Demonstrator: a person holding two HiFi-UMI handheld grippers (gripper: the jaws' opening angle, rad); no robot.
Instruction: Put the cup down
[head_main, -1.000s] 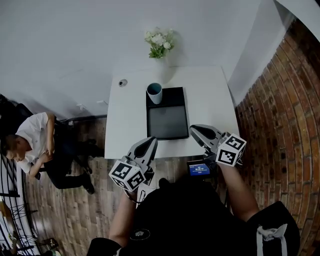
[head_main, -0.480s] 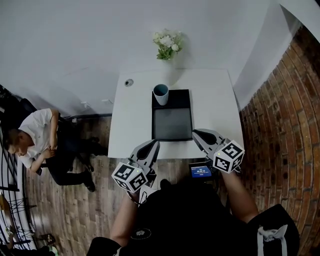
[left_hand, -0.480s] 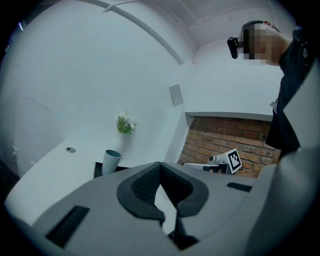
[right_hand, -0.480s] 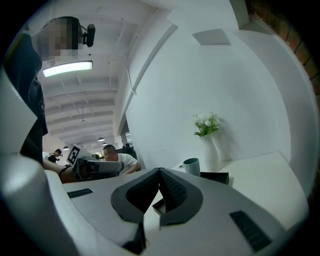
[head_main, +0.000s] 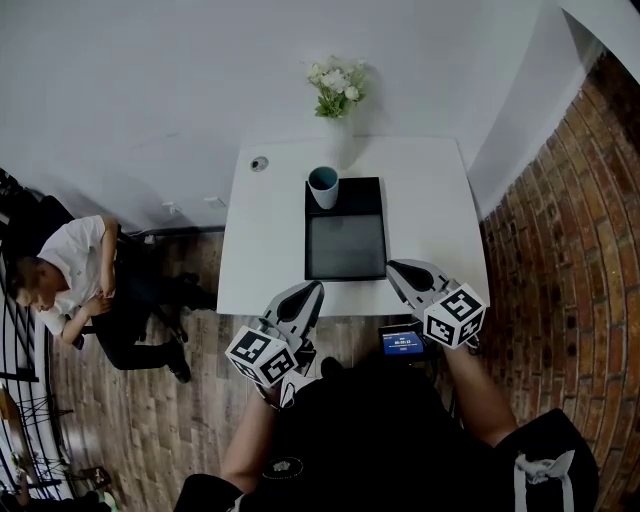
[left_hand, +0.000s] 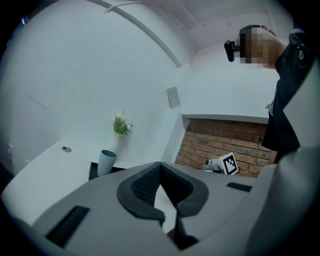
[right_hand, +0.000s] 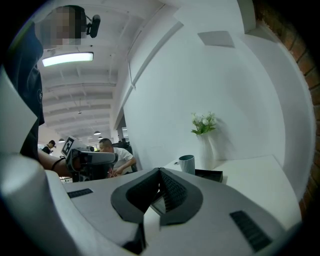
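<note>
A pale blue-green cup (head_main: 323, 186) stands upright on the far left corner of a black tray (head_main: 345, 248) on the white table (head_main: 265, 250). Neither gripper touches it. My left gripper (head_main: 308, 293) hovers at the table's near edge, left of the tray, shut and empty. My right gripper (head_main: 398, 271) hovers off the tray's near right corner, also shut and empty. In the left gripper view the cup (left_hand: 106, 162) lies ahead to the left beyond the shut gripper (left_hand: 160, 165). In the right gripper view the cup (right_hand: 187, 163) stands ahead, past the shut gripper (right_hand: 160, 171).
A vase of white flowers (head_main: 335, 85) stands at the table's far edge by the white wall. A small round disc (head_main: 260, 163) sits at the far left corner. A brick wall (head_main: 560, 250) runs along the right. A person (head_main: 60, 280) sits to the left. A blue-screened device (head_main: 403, 342) hangs near my body.
The head view has shifted a little, so the table sits lower and further right. Both grippers have drawn slightly back toward my body. The cup has stayed on the tray.
</note>
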